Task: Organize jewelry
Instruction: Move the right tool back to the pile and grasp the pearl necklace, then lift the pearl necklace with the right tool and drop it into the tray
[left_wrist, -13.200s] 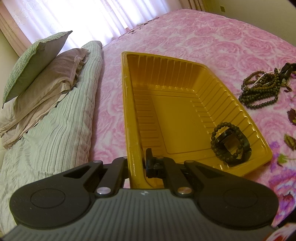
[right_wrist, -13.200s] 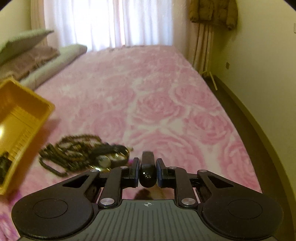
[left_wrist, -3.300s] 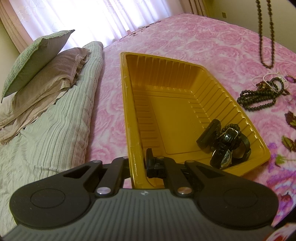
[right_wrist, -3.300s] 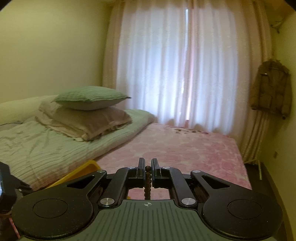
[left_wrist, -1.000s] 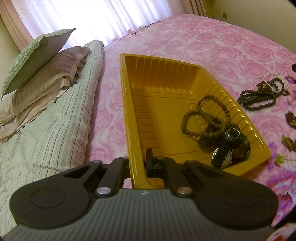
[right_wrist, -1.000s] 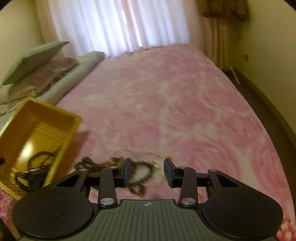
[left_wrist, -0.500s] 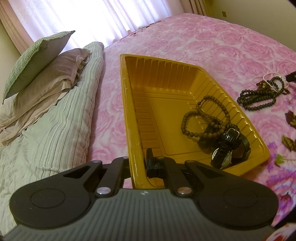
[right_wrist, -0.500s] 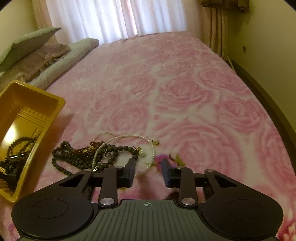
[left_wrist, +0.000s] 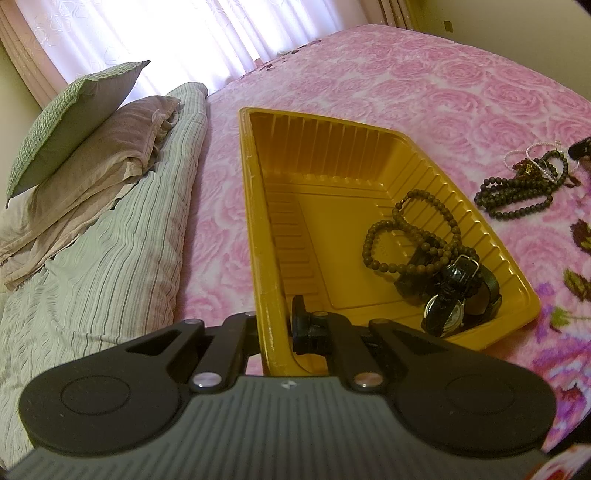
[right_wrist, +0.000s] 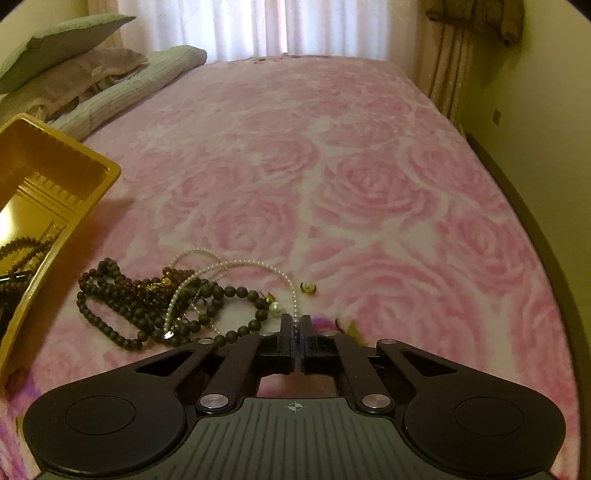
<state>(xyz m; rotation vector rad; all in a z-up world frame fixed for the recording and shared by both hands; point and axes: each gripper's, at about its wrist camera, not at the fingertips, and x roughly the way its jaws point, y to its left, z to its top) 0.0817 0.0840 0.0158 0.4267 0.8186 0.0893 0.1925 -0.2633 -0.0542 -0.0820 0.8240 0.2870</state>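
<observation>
My left gripper (left_wrist: 275, 321) is shut on the near left wall of the yellow tray (left_wrist: 332, 125), which rests on the pink rose bedspread. Inside the tray lie a brown bead necklace (left_wrist: 388, 236) and a black watch (left_wrist: 447, 314) over dark bracelets. To the right of the tray (right_wrist: 74, 155) a tangle of dark bead strands (right_wrist: 147, 295) lies on the bed. My right gripper (right_wrist: 295, 321) is low over that tangle's right side, its jaws closing, the pads pinching the thin white pearl necklace (right_wrist: 258, 264). A small gold piece (right_wrist: 307, 287) lies just beyond the fingertips.
Stacked pillows (left_wrist: 74, 122) and a striped quilt (left_wrist: 92, 277) lie left of the tray. The bed's right edge (right_wrist: 535, 221) drops to the floor beside a yellow wall. Curtains hang across the window behind the bed.
My right gripper came down to the pile and closed its jaws on the pearl strand. The left gripper and the tray have not moved.
</observation>
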